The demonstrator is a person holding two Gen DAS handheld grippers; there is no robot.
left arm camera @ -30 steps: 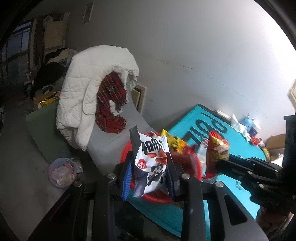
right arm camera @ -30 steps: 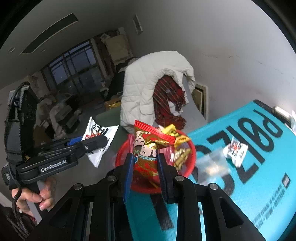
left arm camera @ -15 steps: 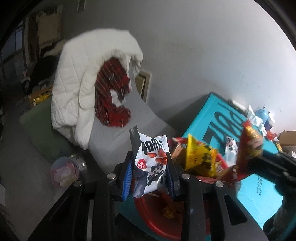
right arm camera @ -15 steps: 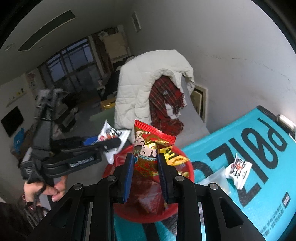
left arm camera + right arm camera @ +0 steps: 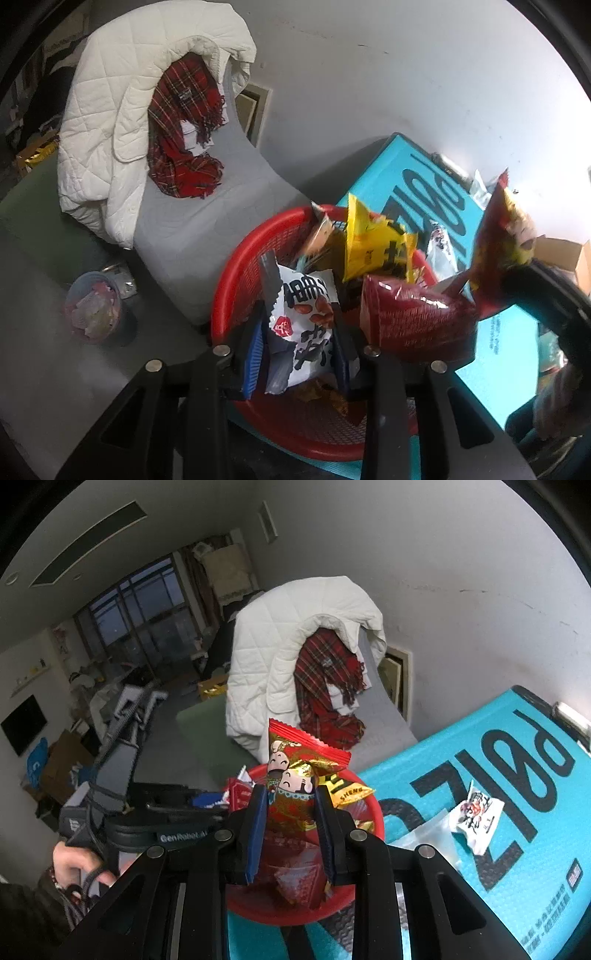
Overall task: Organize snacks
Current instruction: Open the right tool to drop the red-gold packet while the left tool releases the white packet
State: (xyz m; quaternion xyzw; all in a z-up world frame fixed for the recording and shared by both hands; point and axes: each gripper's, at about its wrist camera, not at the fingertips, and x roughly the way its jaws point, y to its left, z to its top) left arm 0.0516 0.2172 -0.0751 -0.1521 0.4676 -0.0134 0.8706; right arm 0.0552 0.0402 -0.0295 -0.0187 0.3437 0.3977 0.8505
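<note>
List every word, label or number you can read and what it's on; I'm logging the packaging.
"GenRobot.AI": side of the left hand-held gripper, last letters partly hidden.
"SHENG": yellow snack packet in the round red mesh basket.
Large black letters, apparently "POLZ" seen sideways: teal mat.
Chinese characters on the white peanut packet and the small print on the mat: not legible to me.

The left gripper (image 5: pixel 301 328) clamps a white snack packet (image 5: pixel 303 325) with black lettering and red nuts, holding it over the red basket (image 5: pixel 236 280). Inside the basket lie a dark red packet (image 5: pixel 413 321) and a yellow packet (image 5: pixel 373 247) standing on edge. The basket sits on the corner of a turquoise mat (image 5: pixel 506 347). At the right edge, a red and gold packet (image 5: pixel 502 240) is held up by the right gripper (image 5: pixel 524 284), blurred. Behind stands a grey chair (image 5: pixel 207 236) draped with a white quilted jacket (image 5: pixel 122 110) and a red plaid scarf (image 5: pixel 184 129).
</note>
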